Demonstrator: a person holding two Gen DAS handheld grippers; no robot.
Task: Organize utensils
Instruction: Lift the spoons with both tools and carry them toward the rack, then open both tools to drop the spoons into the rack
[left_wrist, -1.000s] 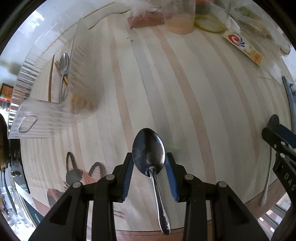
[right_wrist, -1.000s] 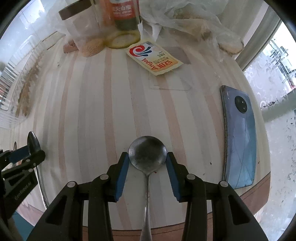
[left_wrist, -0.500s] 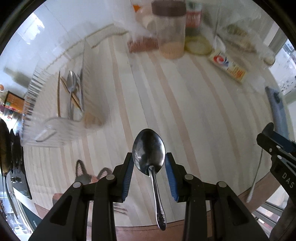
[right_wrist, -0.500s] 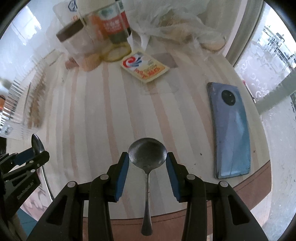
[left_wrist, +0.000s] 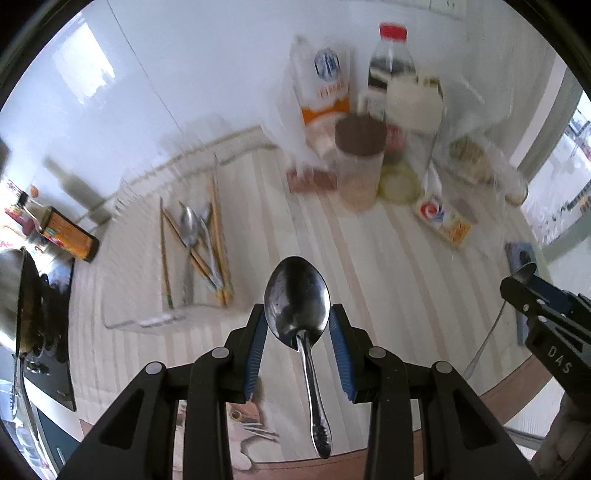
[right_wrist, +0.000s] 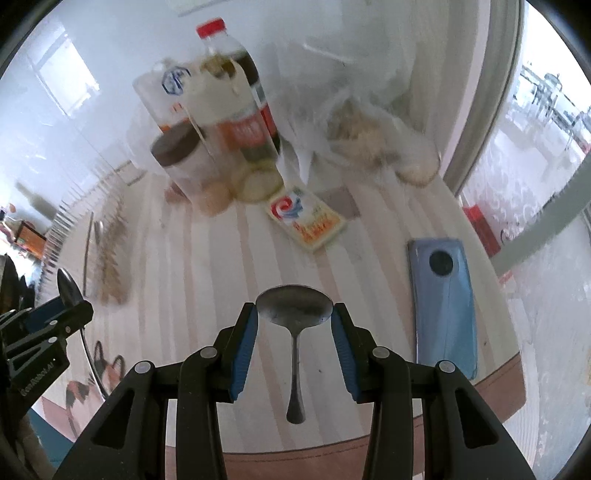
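Note:
An oval steel spoon (left_wrist: 297, 295) hangs bowl-up between the blue pads of my left gripper (left_wrist: 297, 326), which is shut on its bowl, handle dangling toward the camera. In the right wrist view a rounder spoon (right_wrist: 293, 303) is held the same way, and my right gripper (right_wrist: 294, 322) is shut on it. Both are held high above the striped wooden table (left_wrist: 369, 266). A clear ribbed tray (left_wrist: 140, 323) at the left holds chopsticks (left_wrist: 218, 236) and spoons (left_wrist: 190, 225). Each view catches the other gripper at its edge: the right gripper (left_wrist: 526, 286), the left gripper (right_wrist: 64, 306).
At the back stand a brown-lidded jar (left_wrist: 360, 162), bottles (right_wrist: 236, 92), a plastic bag (right_wrist: 369, 140) and a yellow packet (right_wrist: 306, 218). A blue phone (right_wrist: 443, 295) lies at the right, near the table's front edge (right_wrist: 369, 454). A stove (left_wrist: 44, 314) is at the far left.
Both grippers have risen with their spoons still gripped. The table has dropped away and the views have tilted up, so the back wall and bottles have come into sight.

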